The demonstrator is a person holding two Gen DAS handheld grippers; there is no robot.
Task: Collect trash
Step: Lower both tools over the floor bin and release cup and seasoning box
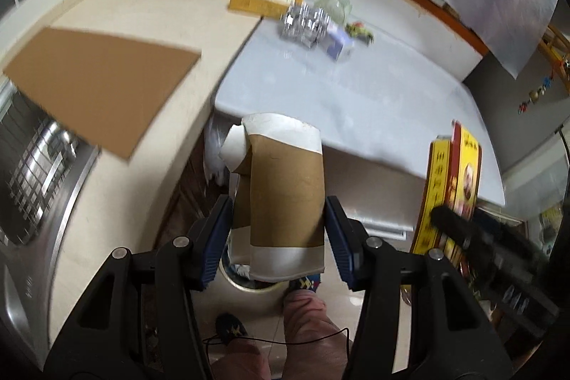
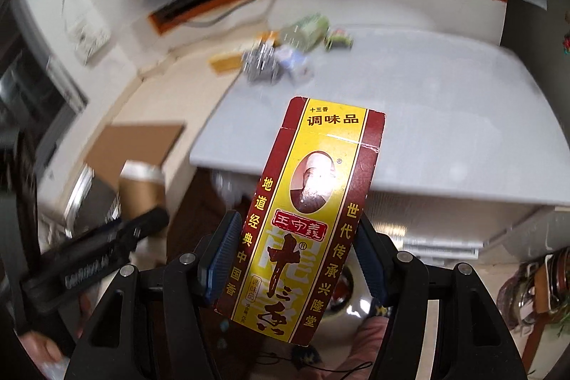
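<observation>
Two pieces of trash are being held off the surface (image 1: pixel 374 88), one per hand. The left tongs (image 1: pixel 279 234) are pinching one crushed brown-and-white paper cup (image 1: pixel 285 187), and the right tongs (image 2: pixel 295 259) are clamping one glossy red-and-yellow seasoning box (image 2: pixel 310 212) tilted upright. A blurred litter pile (image 1: pixel 320 24) is lying on the surface's far end, beside a flat cardboard sheet (image 1: pixel 96 91).

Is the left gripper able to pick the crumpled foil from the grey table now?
Probably not yet. The left gripper is already shut on a crushed paper cup, so its jaws are full. The foil lies at the far side of the grey table, with nothing blocking the way.
</observation>
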